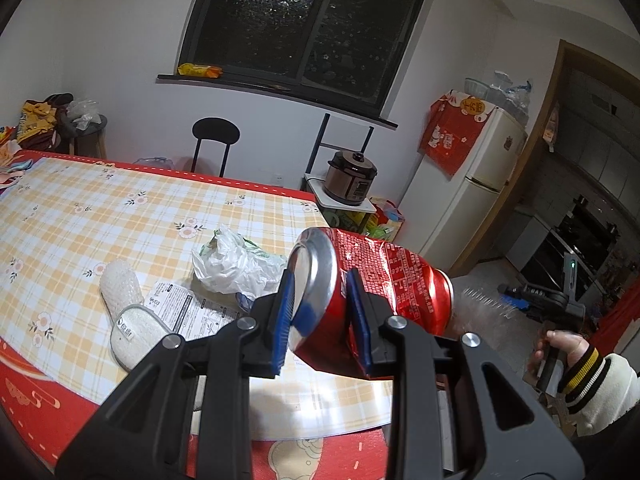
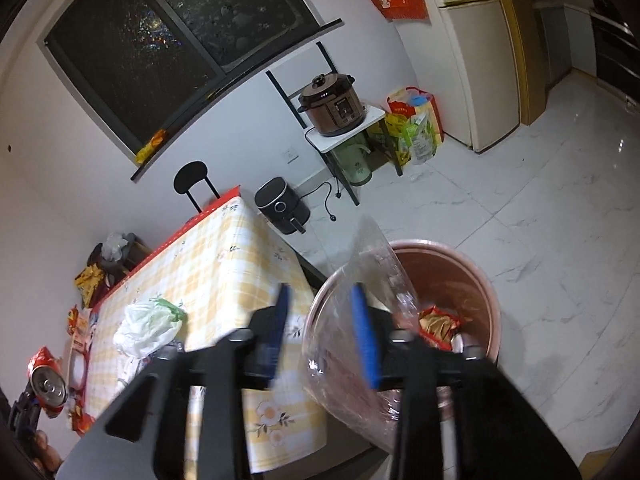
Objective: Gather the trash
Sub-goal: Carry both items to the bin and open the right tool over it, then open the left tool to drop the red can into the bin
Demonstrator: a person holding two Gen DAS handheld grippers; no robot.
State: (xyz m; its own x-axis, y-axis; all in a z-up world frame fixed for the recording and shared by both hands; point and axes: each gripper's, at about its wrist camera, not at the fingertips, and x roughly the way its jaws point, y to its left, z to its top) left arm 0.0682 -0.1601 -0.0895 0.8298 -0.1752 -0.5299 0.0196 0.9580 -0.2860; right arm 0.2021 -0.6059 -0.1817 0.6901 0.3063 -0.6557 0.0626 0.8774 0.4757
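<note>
Left wrist view: left tongs (image 1: 320, 312) clamped on a dented red soda can (image 1: 372, 292), blue pads pressed against its sides near the silver top, can held tilted above the near edge of a worktop (image 1: 120, 216) covered in a yellow checked cloth with a red border. Lying on the cloth beyond the tongs: a crumpled white plastic bag (image 1: 232, 264), a printed paper sheet (image 1: 188, 308), a roll of bubble wrap (image 1: 120, 284) and a white slipper (image 1: 136, 334), all close together. Farther right, off the worktop, a hand (image 1: 560, 350) in a cream sleeve with striped cuff gripping the handle of the other tool. Against the far wall, a dark window, a black chair (image 1: 215, 136), a brown pressure cooker (image 1: 351, 178) on a small rack and a cream fridge (image 1: 476, 188). Right wrist view: right tongs (image 2: 320, 336) with blue pads apart, a clear plastic bottle (image 2: 360, 332), blurred, between them and against the right-hand pad; unclear whether gripped or loose. Bottle hanging over the rim of a pink bin (image 2: 476, 276) standing on the pale tiled floor just beside the worktop's end, with a crumpled snack wrapper (image 2: 438, 324) lying inside. At the far left edge, the red can seen top-on in the left tongs.
</note>
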